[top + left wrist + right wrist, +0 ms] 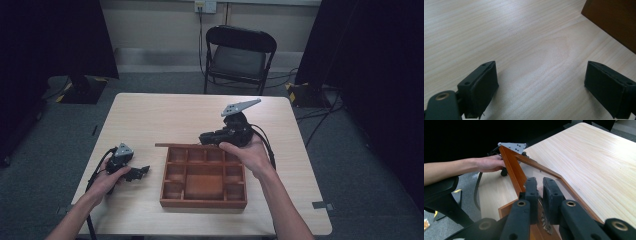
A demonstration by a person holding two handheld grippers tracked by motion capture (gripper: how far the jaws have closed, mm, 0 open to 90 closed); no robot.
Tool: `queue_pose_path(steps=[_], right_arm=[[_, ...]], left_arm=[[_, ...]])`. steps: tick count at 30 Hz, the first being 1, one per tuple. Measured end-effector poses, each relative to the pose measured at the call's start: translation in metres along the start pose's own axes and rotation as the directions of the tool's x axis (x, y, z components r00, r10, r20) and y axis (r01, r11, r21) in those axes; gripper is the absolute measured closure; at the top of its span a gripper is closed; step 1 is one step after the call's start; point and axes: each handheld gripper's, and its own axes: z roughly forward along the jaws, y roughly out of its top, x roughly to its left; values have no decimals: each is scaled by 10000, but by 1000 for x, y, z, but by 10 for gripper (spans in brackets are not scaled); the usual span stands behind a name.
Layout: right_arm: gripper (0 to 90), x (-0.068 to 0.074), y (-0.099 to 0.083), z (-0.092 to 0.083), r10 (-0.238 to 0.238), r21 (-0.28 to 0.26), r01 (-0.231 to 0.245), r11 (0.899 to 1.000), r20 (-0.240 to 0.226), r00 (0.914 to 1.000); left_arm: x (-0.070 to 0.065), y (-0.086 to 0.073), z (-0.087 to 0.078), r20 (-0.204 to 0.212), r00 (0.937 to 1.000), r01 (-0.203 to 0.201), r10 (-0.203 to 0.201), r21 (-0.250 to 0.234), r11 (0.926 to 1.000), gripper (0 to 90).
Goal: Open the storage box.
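A pale wooden table [150,115] carries everything, and most of it is bare. Near its front edge, a little right of the middle, sits a brown wooden tray [203,202] divided into small compartments around one larger middle compartment. It lies flat, probably so that the work on its top can go on without it sliding.

Along the tray's far edge a thin wood-framed lid [172,145] with a clear pane stands raised, one end sticking out past the tray's far left corner. In the right gripper view the frame [512,167] runs away from the jaws at a slant, the table showing through the pane, so I judge the lid is being lifted off or swung open to get at the compartments.

The right gripper [206,138] hangs over the tray's far edge, its jaws nearly together and pinched on the lid's frame, the pads [531,192] pressing either side of the rail. A grip at one end suits tilting the lid up.

The left gripper [141,171] rests low near the table's front left corner, just beside the tray's left wall [616,22] but apart from it. Its jaws stand wide with only bare table between them, seemingly parked out of the way
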Motion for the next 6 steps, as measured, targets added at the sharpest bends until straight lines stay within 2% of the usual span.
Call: queue_pose_path(steps=[6], right_arm=[[831,0,0,0,4,-17,-4,10000,-5,10000]], left_arm=[[0,0,0,-3,10000,-39,39,28,10000,108]])
